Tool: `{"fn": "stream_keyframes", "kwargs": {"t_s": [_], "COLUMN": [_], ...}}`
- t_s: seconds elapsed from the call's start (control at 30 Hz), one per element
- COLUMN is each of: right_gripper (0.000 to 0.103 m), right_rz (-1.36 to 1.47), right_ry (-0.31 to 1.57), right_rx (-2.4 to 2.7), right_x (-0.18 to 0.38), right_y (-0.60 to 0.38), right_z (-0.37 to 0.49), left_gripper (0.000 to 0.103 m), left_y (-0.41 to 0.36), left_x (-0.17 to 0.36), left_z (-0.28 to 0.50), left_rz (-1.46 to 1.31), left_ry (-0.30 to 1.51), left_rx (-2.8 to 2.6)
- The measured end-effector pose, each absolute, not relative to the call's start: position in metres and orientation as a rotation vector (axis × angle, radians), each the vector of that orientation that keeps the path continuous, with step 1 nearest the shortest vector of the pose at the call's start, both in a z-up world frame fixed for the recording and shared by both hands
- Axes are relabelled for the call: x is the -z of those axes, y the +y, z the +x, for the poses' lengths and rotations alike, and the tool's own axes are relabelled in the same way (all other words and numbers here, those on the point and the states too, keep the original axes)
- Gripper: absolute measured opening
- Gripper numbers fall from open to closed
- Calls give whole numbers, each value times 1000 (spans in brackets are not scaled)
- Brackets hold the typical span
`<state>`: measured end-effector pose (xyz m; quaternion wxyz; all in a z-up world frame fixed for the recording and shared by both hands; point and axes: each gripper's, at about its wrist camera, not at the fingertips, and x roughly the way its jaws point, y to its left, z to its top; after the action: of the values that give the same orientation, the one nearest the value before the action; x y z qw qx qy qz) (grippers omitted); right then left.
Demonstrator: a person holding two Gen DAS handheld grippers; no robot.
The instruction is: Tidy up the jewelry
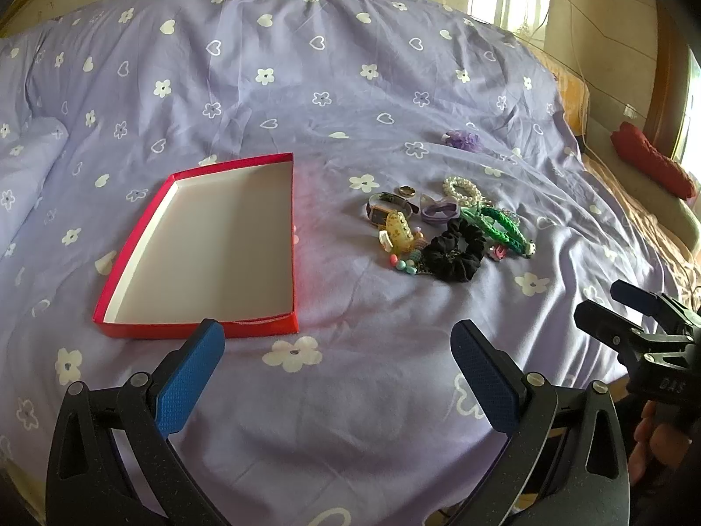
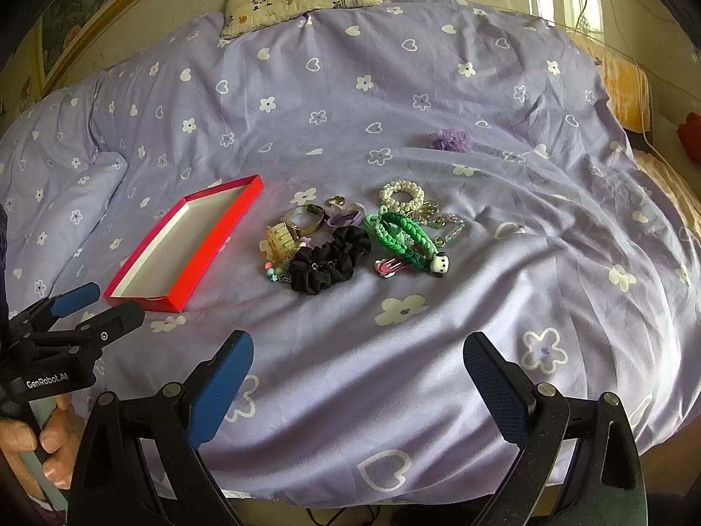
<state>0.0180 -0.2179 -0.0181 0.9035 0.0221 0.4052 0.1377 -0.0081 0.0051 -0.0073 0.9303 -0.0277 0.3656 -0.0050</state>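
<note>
The jewelry lies in 1 loose heap on the purple bedspread [image 2: 438, 372], just to the right of the red box [image 1: 192, 328], which is open and holds nothing. Nearest to the grippers is the black scrunchie [image 2: 326, 258] – soft, light and thick, so I judge it the easiest piece: a pinch across its ring of cloth should hold, though a small chain seems to lie on it and may come along. The green braided bands [image 2: 405, 236] look soft and springy too, and they overlap each other, so taking 1 may drag the other. The pearl bracelet [image 2: 401, 197] is made of hard round beads and will probably slip unless the fingers close across the strand. The wristwatch [image 2: 302, 219] is the heaviest and stiffest – better to take it by the strap than by the case. The yellow hair claw [image 1: 398, 230] is hard plastic and could be brittle. A purple scrunchie [image 1: 464, 140] sits well apart, farther up the bed. The left gripper [image 1: 337, 348] and the right gripper [image 2: 357, 361] both hover near the bed's front edge with fingers spread wide, holding nothing.
</note>
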Motion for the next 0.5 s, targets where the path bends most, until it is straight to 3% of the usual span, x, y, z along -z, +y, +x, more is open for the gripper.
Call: {"fn": "stream_keyframes", "kwargs": {"t_s": [0.5], "right_gripper": [98], "right_rz": [71], "right_ry": [853], "right_rx": [-297], "right_x": [25], "right_y": [-222], "right_z": [30], "left_gripper": [103], "left_y": [5], "left_x": [12], "left_z": [10], "left_rz": [-58], "left_ry": [775], "left_rx": [24]}}
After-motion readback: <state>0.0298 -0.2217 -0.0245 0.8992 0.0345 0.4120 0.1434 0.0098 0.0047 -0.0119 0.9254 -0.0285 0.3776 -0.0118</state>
